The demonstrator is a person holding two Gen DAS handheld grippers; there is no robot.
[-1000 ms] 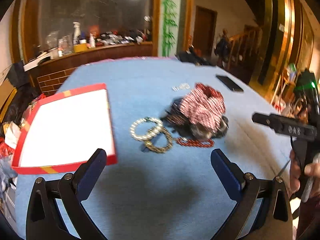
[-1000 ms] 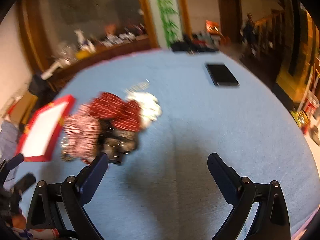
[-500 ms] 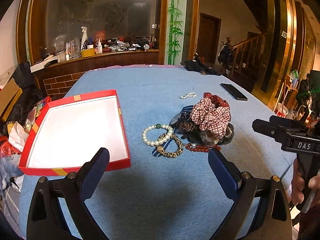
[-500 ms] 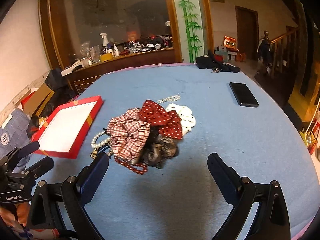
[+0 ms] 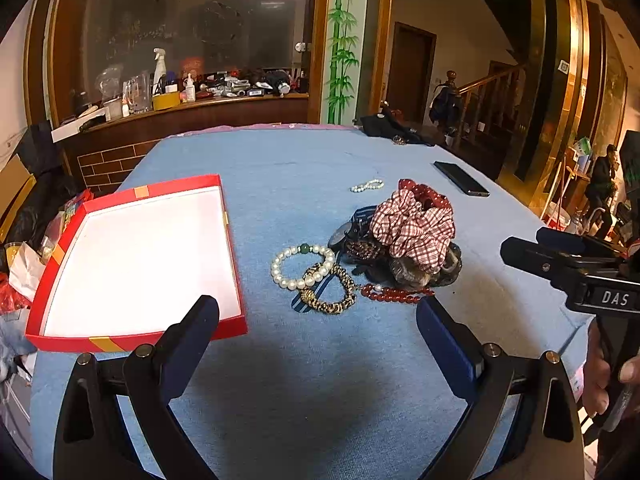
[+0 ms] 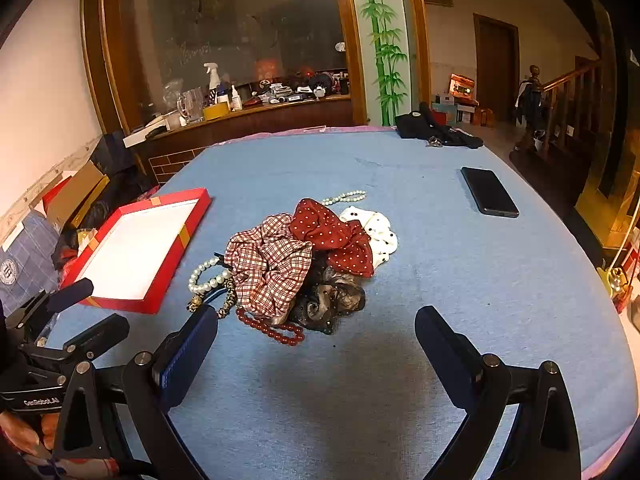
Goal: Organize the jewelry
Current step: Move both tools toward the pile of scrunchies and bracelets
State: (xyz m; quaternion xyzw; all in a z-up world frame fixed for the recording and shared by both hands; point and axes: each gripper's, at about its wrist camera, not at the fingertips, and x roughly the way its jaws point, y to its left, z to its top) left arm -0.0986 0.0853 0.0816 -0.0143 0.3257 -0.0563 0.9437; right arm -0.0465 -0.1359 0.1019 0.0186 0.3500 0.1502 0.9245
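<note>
Opening step: left gripper (image 5: 318, 312) and right gripper (image 6: 316, 322) are hovering, fingers wide and empty, over the bench (image 5: 280, 380); pearl bracelet (image 5: 301, 266) is lying beside the red box (image 5: 132, 336), awaiting a narrow pinch

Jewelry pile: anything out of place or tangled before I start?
Yes. The bracelets lie half under a heap of scrunchies; one pearl strand lies apart behind it. The red box holds nothing.

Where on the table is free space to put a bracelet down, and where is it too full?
Free: the white inside of the red box, the cloth between the pile and the phone, and the near strip before both open grippers. Crowded: around the scrunchie pile and pearl bracelet.
</note>
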